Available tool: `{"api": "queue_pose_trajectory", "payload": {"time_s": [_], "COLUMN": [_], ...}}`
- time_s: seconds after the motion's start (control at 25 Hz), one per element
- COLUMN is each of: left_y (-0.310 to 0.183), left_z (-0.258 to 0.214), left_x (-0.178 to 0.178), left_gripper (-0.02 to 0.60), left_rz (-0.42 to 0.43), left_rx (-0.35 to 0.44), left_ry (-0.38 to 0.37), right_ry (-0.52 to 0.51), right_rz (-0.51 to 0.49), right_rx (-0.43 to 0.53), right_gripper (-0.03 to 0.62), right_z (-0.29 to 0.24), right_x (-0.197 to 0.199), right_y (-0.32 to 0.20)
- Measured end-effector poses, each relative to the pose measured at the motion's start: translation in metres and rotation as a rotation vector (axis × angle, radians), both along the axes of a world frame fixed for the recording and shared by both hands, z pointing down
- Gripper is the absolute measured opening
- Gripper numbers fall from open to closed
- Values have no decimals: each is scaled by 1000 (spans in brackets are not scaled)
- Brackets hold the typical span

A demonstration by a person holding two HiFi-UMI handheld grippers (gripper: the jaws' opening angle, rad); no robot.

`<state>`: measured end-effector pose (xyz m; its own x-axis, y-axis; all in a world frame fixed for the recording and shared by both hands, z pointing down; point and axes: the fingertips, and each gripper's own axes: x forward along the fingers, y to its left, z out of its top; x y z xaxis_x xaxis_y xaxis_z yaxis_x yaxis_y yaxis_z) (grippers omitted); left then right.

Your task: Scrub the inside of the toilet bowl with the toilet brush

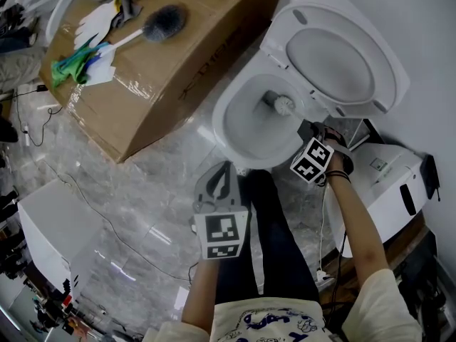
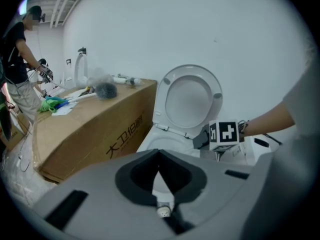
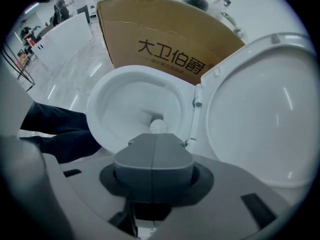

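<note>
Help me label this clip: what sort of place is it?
Likely a workshop or test room, not a bathroom: the toilet stands on open floor beside a large cardboard box, with cables trailing nearby.
</note>
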<state>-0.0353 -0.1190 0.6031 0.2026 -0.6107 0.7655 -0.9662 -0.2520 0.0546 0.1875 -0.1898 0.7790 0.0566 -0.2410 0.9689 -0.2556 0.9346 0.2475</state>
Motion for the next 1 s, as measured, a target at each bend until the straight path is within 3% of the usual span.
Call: {"api": "queue_pose_trajectory", "payload": {"time_s": [0.56,1.0], "left_y": [-1,-1], "left_z": [-1,-1], "left_x": [-3,-10], "left_gripper": [2,2], "left_rz": [-7,-14], "left_rx": [3,3], "left_ry": [0,4], "right_ry": [-28,73], "right_rz": [-114,-94], "right_rx": [154,73], "right_gripper": [169,169], "right_z": [-15,-1], "right_x": [-32,-3], "right_y": [-26,-7]}}
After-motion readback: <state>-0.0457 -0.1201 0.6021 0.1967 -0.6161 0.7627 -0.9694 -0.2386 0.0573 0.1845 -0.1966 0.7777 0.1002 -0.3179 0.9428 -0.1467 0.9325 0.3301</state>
